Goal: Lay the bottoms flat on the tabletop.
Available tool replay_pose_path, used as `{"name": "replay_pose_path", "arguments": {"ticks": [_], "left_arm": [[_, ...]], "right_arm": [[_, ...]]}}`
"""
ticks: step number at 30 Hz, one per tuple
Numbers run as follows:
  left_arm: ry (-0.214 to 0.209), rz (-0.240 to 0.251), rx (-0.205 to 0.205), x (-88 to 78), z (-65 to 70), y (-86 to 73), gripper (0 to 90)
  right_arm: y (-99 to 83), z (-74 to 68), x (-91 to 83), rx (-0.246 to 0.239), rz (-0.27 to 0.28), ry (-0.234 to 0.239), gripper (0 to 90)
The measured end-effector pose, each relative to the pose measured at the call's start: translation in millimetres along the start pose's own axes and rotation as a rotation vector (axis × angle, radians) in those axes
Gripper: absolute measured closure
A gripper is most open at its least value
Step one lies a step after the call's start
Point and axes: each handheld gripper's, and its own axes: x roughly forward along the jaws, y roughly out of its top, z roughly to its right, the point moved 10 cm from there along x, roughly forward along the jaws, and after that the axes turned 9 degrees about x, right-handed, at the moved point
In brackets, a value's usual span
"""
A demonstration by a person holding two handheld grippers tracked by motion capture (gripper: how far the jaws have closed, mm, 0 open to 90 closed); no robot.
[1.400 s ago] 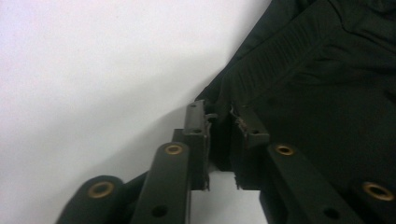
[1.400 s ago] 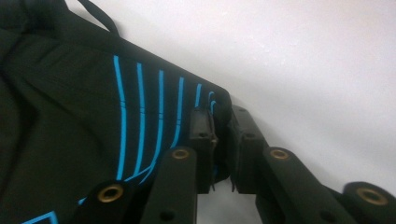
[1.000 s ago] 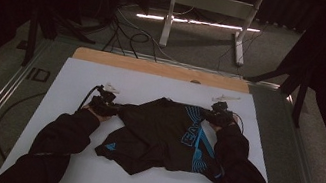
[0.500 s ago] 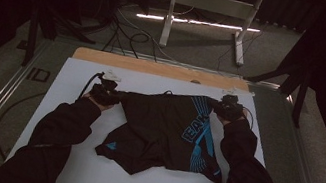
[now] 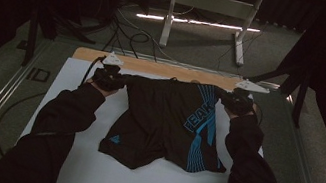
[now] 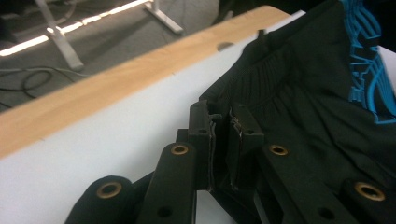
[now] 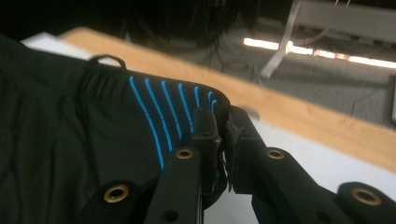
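Fingers of both grippers, left [image 5: 111, 80] and right [image 5: 233, 101], pinch the shorts [image 5: 168, 123] at their waistband corners; waistband runs along the tabletop's [image 5: 145, 182] far edge, legs trailing toward the person.

Dim room, bright floor strip [image 5: 198, 23] behind, blurred gripper-view backgrounds

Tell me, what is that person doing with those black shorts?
A person holds a gripper in each hand and spreads a pair of black shorts with blue stripes flat on the white table. The left gripper has its jaws pinched on one end of the waistband, and the right gripper pinches the other end. The waistband is pulled wide between them near the far wooden edge, and the legs lie toward the person.
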Motion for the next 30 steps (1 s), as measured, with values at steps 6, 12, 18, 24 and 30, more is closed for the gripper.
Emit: {"name": "replay_pose_path", "arguments": {"ticks": [6, 12, 18, 24, 30], "left_arm": [[0.017, 0.085, 0.032, -3.9, 3.5, 22.4, 82.0], [0.098, 0.083, 0.047, 3.6, -7.4, 24.4, 81.7], [0.090, -0.046, -0.037, 37.0, -21.0, -2.6, 81.0], [0.091, -0.113, -0.043, 60.7, -19.7, -16.7, 80.4], [0.077, -0.168, -0.057, 66.9, -15.7, -25.7, 41.2]], "right_arm": [[18.0, -1.8, -8.4, -0.009, 0.067, -0.026, 83.6], [23.1, -1.0, -7.8, 0.032, 0.097, -0.040, 83.6], [3.9, 13.9, 19.5, 0.084, -0.020, -0.096, 83.5], [-14.9, 23.8, 43.1, 0.119, -0.073, -0.142, 83.5], [-25.5, 23.9, 52.1, 0.167, -0.116, -0.124, 63.6]]}}
